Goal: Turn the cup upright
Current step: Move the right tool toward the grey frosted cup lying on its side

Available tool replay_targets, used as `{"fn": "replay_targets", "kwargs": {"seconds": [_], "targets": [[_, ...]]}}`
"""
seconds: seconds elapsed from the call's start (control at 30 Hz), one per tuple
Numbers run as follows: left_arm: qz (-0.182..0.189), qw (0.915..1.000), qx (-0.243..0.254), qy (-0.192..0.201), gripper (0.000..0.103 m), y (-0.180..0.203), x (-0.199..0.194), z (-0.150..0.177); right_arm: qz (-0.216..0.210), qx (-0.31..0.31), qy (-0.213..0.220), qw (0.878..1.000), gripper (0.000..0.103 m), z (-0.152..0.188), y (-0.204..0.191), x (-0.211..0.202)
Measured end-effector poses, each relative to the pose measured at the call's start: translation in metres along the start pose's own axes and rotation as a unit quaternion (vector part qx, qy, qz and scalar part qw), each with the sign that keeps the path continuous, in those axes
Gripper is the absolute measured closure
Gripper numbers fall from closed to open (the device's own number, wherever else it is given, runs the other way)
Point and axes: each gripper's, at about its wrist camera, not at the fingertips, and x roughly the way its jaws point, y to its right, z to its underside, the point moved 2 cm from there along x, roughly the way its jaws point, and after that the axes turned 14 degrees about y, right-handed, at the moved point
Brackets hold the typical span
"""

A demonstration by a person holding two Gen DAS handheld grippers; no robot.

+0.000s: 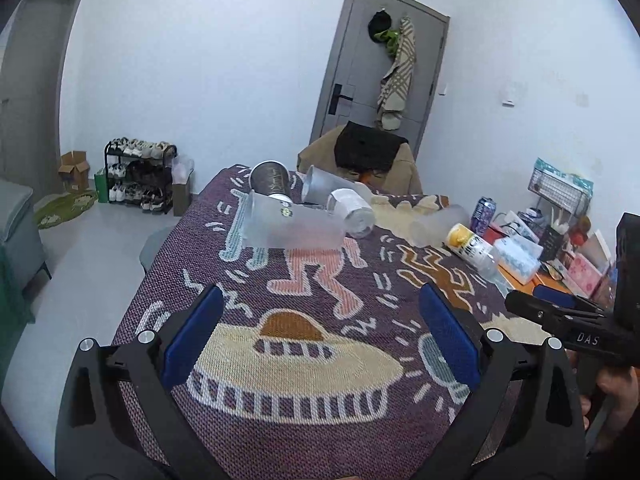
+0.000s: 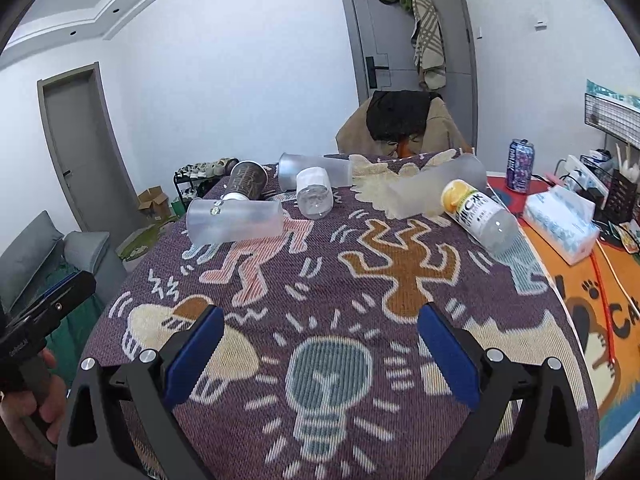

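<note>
Both my left gripper point(image 1: 320, 336) and right gripper point(image 2: 320, 354) gape empty, well short of the toppled frosted cup point(image 1: 286, 226) ahead.

White walls, grey door point(image 1: 376, 68) hung with clothes, shoe rack point(image 1: 138, 176) on pale floor.

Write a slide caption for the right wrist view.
Open right claw above patterned woven tablecloth; frosted translucent plastic cup lies on its side ahead.

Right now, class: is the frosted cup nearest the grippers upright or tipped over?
Tipped over. The frosted cup lies on its side on the patterned cloth, its long wall along the cloth and its rim facing sideways.
</note>
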Motion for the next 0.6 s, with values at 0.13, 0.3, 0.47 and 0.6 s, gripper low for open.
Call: {"fn": "replay_targets", "kwargs": {"seconds": [0.13,0.3,0.47,0.6], "targets": [[-0.009,0.9999,-0.006,-0.006,0.006,-0.01,0.015,-0.006,-0.009,-0.003,-0.005,1.0,0.008,-0.013,-0.002,0.018],[-0.018,0.9997,-0.011,-0.011,0.006,-0.02,0.029,-0.013,-0.015,-0.025,-0.008,1.0,0.008,-0.036,-0.006,0.046],[-0.033,0.9991,-0.024,-0.013,0.006,-0.033,0.043,-0.021,-0.021,-0.068,-0.016,0.997,0.008,-0.058,-0.013,0.079],[-0.051,0.9975,-0.049,-0.009,0.006,-0.048,0.052,-0.031,-0.027,-0.124,-0.022,0.992,0.008,-0.078,-0.022,0.111]]}}
